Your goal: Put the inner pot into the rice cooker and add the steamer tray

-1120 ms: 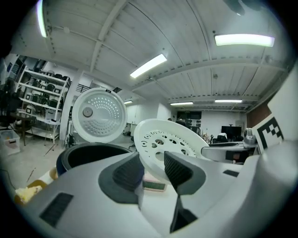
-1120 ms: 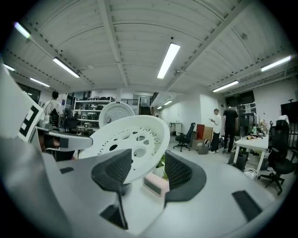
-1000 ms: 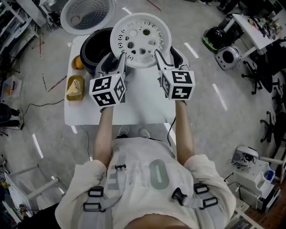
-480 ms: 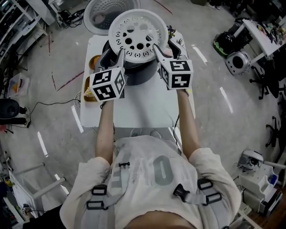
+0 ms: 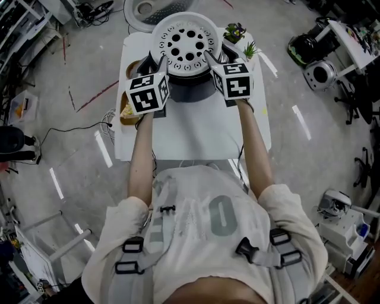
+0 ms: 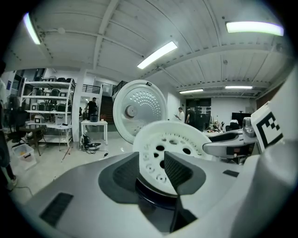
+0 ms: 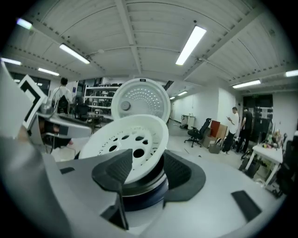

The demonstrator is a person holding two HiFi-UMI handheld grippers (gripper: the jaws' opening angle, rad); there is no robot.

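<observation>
Both grippers are engaged on the steamer tray (image 5: pixel 190 41). The left gripper (image 5: pixel 159 59) has its jaws closed on the tray's left rim and the right gripper (image 5: pixel 209 58) has its jaws closed on the right rim, with the thin white edge pinched between the pads in each gripper view. We judge the load evenly shared, neither hand being nearer.

The tray hangs directly over the mouth of the rice cooker (image 5: pixel 190 92), which stands on the white table (image 5: pixel 190 136) with its lid (image 5: pixel 148 9) swung open behind. The tray is round, so no long axis governs. What matters is that its face lies ahead of and between the jaws, and that the cooker opening lies straight below it.

From the head view the tray looks centred and flat, and it hides the opening entirely. The gripper views show more: the tray is tilted, and a dark glossy rim (image 6: pixel 153 197) sits just beneath it. We take this to be the inner pot, already seated. Whether tray and rim touch, we cannot tell. We judge that levelling the tray comes before lowering it.
</observation>
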